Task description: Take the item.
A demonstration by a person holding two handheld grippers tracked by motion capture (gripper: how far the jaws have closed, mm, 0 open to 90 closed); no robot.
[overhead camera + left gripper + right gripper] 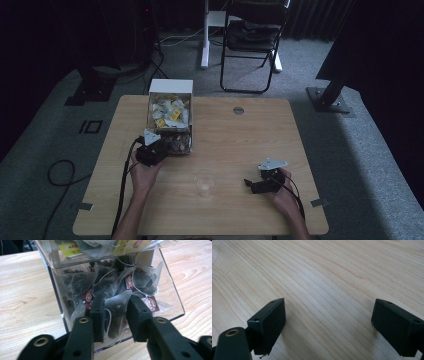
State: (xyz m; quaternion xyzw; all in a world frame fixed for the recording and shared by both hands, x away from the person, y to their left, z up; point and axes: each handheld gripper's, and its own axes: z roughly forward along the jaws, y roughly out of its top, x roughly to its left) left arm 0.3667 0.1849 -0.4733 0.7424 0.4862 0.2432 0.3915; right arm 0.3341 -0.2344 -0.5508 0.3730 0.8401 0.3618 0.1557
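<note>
Left gripper (113,312) sits at the open front of the clear box (172,292), jaws narrowed around a pyramid tea bag (115,315); whether the pads actually press it is unclear. Risk: neighbouring bags' strings snag and drag out with it. Right gripper (328,325) rests wide and empty on the table (324,277), beside the glass (204,183).

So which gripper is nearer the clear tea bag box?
Left. The left gripper is at the box opening, jaws around a tea bag; the right gripper rests apart.
</note>
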